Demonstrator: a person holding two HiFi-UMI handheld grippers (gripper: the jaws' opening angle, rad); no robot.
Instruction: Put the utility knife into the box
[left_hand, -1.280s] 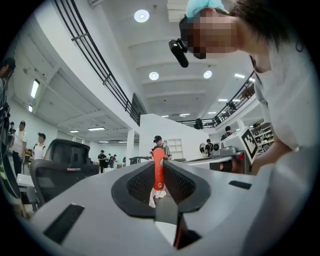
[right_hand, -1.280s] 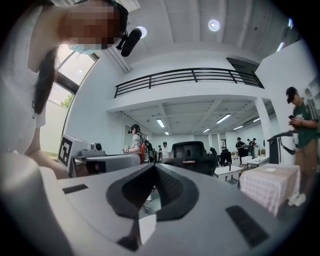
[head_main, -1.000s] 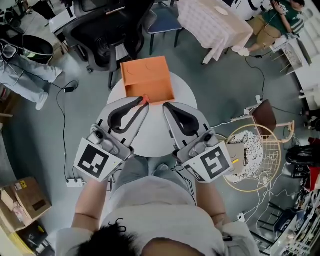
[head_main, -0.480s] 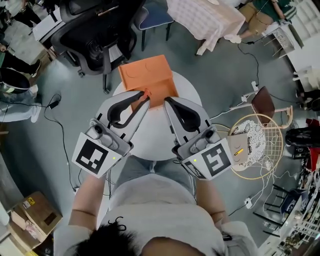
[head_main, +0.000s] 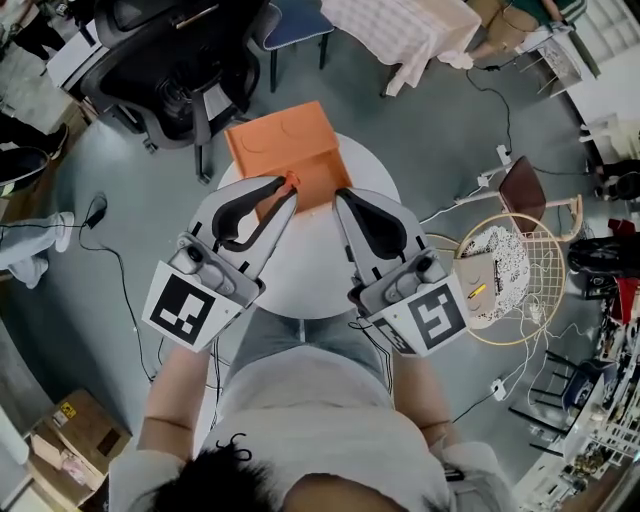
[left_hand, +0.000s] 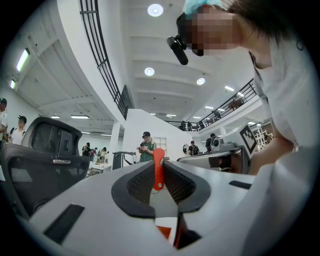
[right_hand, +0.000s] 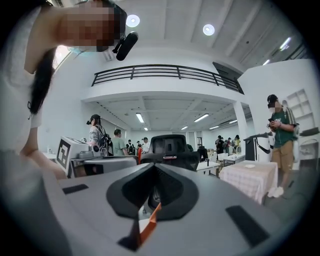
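Observation:
An open orange box sits at the far side of a round white table. My left gripper is shut on a red utility knife, whose tip hangs over the box's near edge. In the left gripper view the knife stands upright, pinched between the dark pads. My right gripper hovers beside it over the table, just short of the box, shut with nothing in it. A sliver of the orange box shows below the right gripper.
A black office chair stands just beyond the box. A wire basket stand is at the right, and a cloth-covered table is further back. Cables trail over the floor, and a cardboard box lies at the lower left.
The head camera has drifted. My left gripper has edged forward with the knife, so its tip is now over the box's near edge. The right gripper has kept alongside.

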